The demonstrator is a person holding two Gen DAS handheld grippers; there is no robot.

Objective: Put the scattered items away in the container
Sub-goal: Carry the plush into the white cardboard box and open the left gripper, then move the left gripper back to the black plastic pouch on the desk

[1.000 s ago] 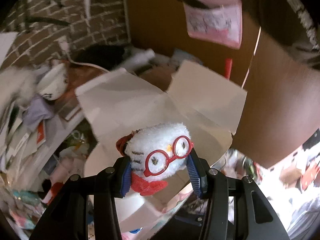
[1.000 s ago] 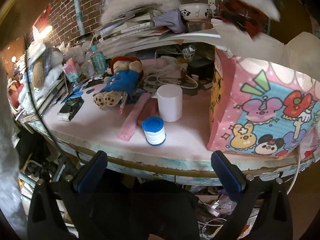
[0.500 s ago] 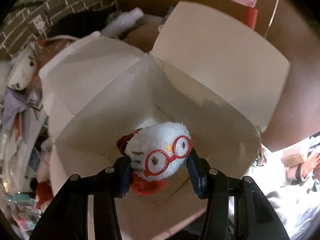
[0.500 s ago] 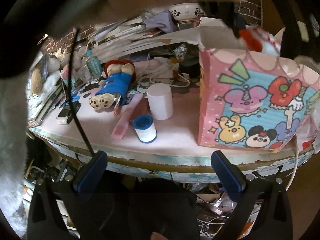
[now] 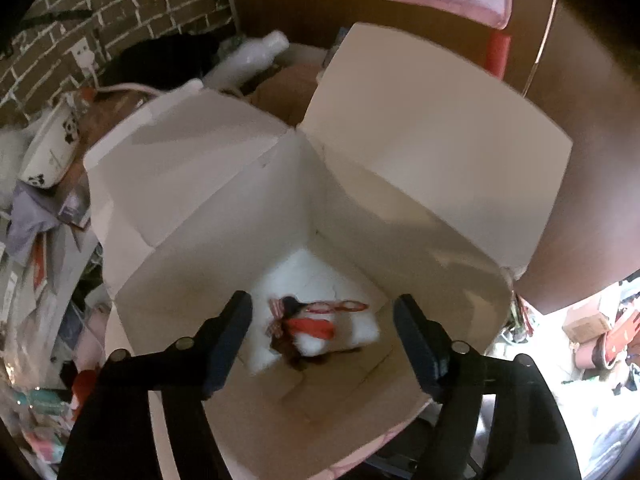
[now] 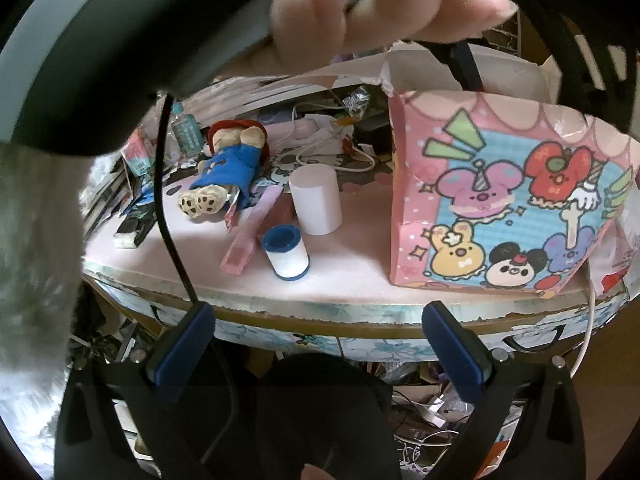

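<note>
Box [image 5: 400, 184] holds plush [image 5: 316, 328]; left fingers [image 5: 236, 320] just opened, right fingers [image 6: 180, 348] wide; no legible writing.

This is a lived-in, cluttered room of a home, a bedroom or hobby corner by the look of it. A brick wall [image 5: 132, 8] with a white socket backs a table [image 6: 360, 280] topped in pink. A teddy bear [image 6: 228, 168] in a blue coat, a cartoon-printed pink box [image 6: 500, 200], a panda-print bowl [image 5: 52, 148], stacked papers [image 5: 32, 264] and loose cables [image 6: 352, 160] crowd it.
</note>
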